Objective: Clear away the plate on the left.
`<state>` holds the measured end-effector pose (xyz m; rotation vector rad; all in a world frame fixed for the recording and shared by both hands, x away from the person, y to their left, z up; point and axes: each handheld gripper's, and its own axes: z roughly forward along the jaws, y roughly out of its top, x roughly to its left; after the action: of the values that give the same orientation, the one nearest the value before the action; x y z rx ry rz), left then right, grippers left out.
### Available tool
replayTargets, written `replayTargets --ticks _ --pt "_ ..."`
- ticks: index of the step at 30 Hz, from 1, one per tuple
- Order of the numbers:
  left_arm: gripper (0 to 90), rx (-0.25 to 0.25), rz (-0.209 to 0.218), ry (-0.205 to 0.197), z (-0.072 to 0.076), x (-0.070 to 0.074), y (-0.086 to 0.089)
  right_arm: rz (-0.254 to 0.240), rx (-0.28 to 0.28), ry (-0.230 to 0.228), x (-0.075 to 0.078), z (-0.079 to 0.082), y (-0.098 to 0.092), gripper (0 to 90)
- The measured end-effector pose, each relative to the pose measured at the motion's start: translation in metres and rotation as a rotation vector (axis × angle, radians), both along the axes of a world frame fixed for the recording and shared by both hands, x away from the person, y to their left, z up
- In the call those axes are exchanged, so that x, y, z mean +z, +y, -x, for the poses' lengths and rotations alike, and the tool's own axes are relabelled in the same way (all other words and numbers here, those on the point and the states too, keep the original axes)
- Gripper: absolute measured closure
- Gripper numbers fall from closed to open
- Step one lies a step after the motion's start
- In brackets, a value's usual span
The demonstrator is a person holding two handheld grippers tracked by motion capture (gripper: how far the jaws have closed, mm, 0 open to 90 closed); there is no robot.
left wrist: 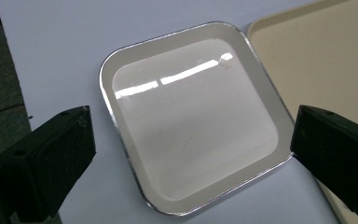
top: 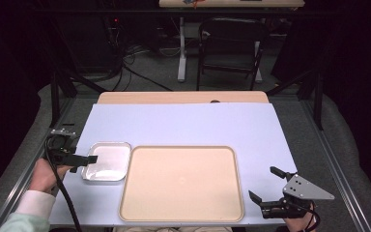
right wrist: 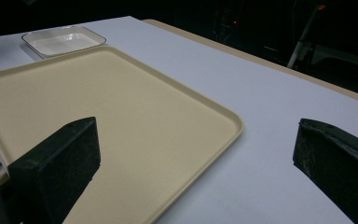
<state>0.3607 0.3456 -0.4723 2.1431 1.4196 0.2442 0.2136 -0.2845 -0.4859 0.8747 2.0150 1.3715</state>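
left tool [top: 84,162] hovering open over dish [left wrist: 193,119] | dish sitting on table [top: 183,123], touching tray [top: 181,182] left edge | right tool [top: 265,186] idling open | advice: pinch near rim squarely, lift level

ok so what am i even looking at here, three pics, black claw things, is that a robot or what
No robot: a person holds a two-jaw gripper in each hand. The high view looks down on the table; the left gripper reaches over a small white dish, and the right gripper hovers at the near right. Between them lies a big beige tray on a pale blue sheet. The other two pictures come from cameras riding on the grippers, looking along their black jaws. Both grippers are open and hold nothing.
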Motion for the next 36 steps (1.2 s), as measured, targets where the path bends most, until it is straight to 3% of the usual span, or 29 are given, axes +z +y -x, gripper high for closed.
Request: replayTargets --ticks 4,5,11,14,18,23,25,26,30,32,36 --pt "0.0 0.023 -0.009 0.041 -0.008 -0.008 0.005 0.001 0.000 0.001 0.000 -0.001 0.000 0.1" --pt "0.0 0.050 -0.011 0.052 -0.013 -0.013 0.008 0.001 -0.002 0.001 0.000 0.000 0.000 0.0" --pt "0.0 0.064 -0.028 0.096 -0.022 -0.023 0.010 0.003 -0.001 0.004 0.000 0.000 0.000 0.1" --pt "0.6 0.073 -0.044 0.144 -0.030 -0.031 0.011 0.003 0.001 0.006 0.000 -0.001 0.000 0.1" --pt "2.5 0.093 -0.042 0.158 -0.034 -0.039 0.012 0.003 0.000 0.006 0.000 0.000 0.000 0.1" --pt "16.4 0.092 -0.050 0.164 -0.036 -0.043 0.012 0.004 0.002 0.007 0.000 0.000 0.000 0.1" --pt "17.0 0.097 -0.050 0.171 -0.037 -0.046 0.012 0.003 0.001 0.008 0.000 -0.001 0.001 0.2" --pt "24.2 0.104 -0.042 0.177 -0.038 -0.049 0.014 0.004 0.001 0.012 0.000 0.000 0.001 0.2" --pt "34.4 0.115 -0.038 0.185 -0.039 -0.052 0.015 0.005 0.000 0.013 0.000 -0.001 0.001 0.5" --pt "35.2 0.121 -0.037 0.190 -0.039 -0.055 0.015 0.004 -0.001 0.014 0.000 -0.001 0.001 0.7" --pt "45.2 0.122 -0.028 0.197 -0.038 -0.059 0.015 0.008 0.000 0.015 -0.001 -0.001 0.001 0.7"
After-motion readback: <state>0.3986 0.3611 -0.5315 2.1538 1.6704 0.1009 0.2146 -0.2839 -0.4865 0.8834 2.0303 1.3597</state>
